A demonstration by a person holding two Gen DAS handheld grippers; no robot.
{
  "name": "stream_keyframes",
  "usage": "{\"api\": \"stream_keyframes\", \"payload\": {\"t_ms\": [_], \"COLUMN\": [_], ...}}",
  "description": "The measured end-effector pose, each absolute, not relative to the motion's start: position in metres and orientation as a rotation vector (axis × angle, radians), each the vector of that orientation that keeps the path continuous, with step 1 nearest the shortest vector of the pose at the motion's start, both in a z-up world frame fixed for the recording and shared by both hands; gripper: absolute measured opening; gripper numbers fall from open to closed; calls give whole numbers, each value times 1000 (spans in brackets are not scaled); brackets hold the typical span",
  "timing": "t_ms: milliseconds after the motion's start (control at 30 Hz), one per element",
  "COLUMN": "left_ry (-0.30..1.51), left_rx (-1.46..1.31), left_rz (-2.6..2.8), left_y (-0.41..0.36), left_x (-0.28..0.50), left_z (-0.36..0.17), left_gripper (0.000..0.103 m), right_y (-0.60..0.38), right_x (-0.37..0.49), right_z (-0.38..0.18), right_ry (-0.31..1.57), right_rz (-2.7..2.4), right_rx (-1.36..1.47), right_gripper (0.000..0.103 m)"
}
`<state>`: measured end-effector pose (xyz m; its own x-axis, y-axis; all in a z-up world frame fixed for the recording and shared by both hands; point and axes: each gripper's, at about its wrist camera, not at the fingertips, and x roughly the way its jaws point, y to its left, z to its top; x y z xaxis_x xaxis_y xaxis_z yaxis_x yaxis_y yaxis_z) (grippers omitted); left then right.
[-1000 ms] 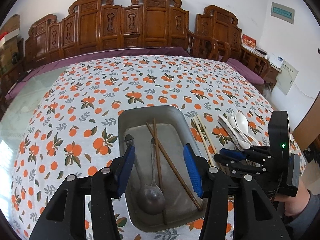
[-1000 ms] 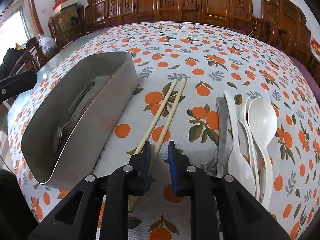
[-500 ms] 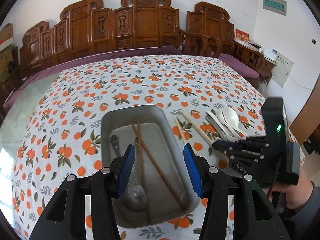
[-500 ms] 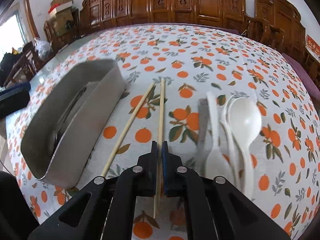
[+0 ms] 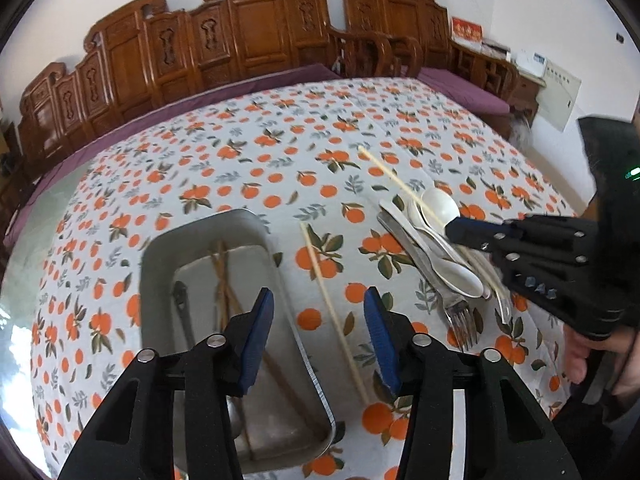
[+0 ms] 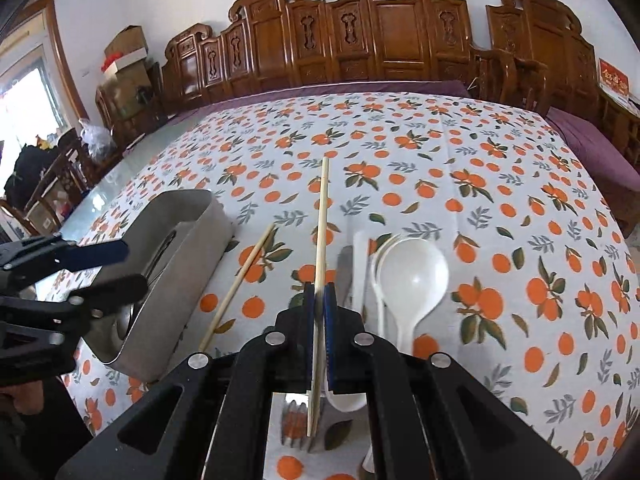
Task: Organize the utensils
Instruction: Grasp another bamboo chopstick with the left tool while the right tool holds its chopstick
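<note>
My right hand-held gripper clamps one pale chopstick, lifted off the worktop; the left hand-held gripper hangs released. The tray holds a few utensils; the second chopstick, spoons and fork remain outside.

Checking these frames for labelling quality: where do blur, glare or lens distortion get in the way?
Left wrist view: fisheye bends the table edge; right gripper and tray rim smeared; glare washes out the lower left. Right wrist view: held chopstick sharp, left gripper soft, window blown out.
</note>
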<state>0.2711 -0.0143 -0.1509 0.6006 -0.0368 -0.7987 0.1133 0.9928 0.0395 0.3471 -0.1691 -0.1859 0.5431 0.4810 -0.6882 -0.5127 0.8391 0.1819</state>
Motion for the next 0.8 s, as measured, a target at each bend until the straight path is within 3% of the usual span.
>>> {"api": "stream_keyframes", "payload": {"t_ms": [533,800], "left_ry": [1129,1190], "left_rx": [184,266], "left_rz": [-66,-30], "left_y": [-38,-45], "left_x": [328,338], "left_z": [-201,-217], "left_gripper": [16,12], "right_y": [-188,-190], "right_x": [348,347], "right_z": [-181,-178], "right_ry": [794,786], "right_rz": [611,621], "right_rx": [17,31], "right_gripper": [6,6]}}
